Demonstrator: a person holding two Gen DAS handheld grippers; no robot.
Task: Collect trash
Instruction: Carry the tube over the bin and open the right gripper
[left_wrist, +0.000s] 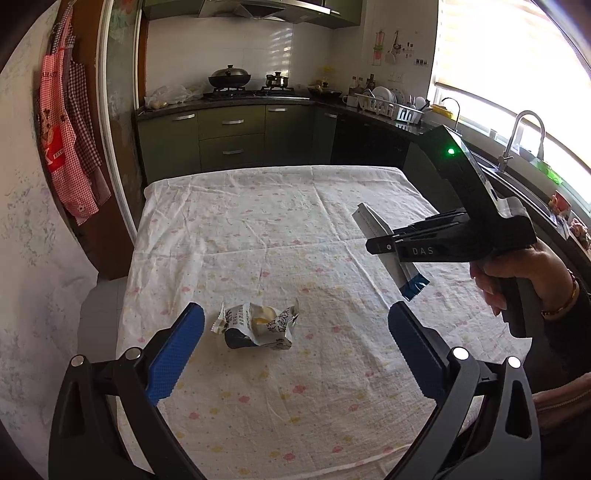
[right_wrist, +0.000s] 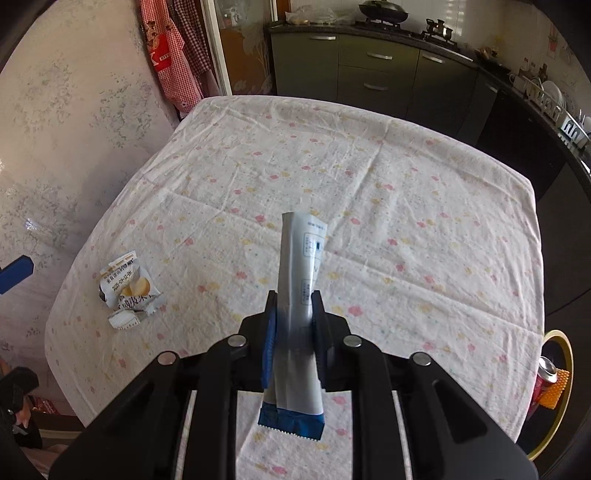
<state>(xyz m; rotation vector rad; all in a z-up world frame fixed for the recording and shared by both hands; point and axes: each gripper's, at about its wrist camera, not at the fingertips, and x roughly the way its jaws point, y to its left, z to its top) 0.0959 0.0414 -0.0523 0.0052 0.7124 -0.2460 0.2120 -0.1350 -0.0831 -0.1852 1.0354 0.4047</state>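
Observation:
A crumpled white and black snack wrapper (left_wrist: 258, 326) lies on the flowered tablecloth (left_wrist: 258, 229). My left gripper (left_wrist: 295, 325) is open, its blue pads on either side of the wrapper and just short of it. My right gripper (right_wrist: 294, 299) is shut on a long silver and blue sachet wrapper (right_wrist: 301, 258) and holds it above the table. In the left wrist view the right gripper (left_wrist: 373, 245) holds that sachet (left_wrist: 369, 221) over the table's right side. The crumpled wrapper also shows in the right wrist view (right_wrist: 129, 291) at the left.
A trash bin with a yellow rim (right_wrist: 561, 369) stands beside the table's right edge, with a red can (right_wrist: 543, 380) inside. Kitchen cabinets (left_wrist: 232, 136), a stove and a sink (left_wrist: 524, 147) lie beyond the table. Aprons (left_wrist: 66, 140) hang on the left wall.

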